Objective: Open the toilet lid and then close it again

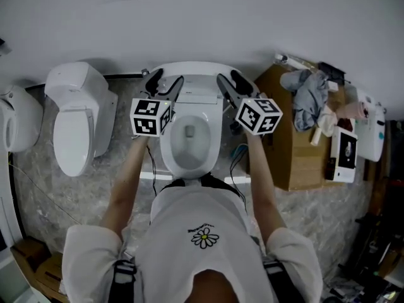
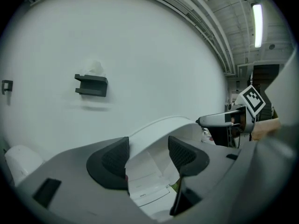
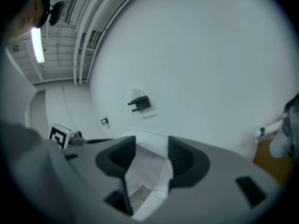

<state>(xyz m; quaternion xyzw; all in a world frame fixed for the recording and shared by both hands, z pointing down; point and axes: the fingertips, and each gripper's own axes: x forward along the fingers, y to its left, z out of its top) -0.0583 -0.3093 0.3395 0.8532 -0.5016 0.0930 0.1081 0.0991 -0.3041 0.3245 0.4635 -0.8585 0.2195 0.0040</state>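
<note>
Your left gripper (image 1: 165, 84) and right gripper (image 1: 233, 83), both with jaws apart and clamping nothing, flank the toilet lid (image 1: 199, 74), which stands raised near the wall (image 1: 202, 17) dead ahead, equally near each of the 2, so closing likely means tipping it toward you.

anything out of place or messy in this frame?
Only clutter: a crumpled grey cloth lies heaped on top of the cardboard box to the right of the toilet. The toilet looks intact, with its lid up; no spill or damage is visible.
</note>
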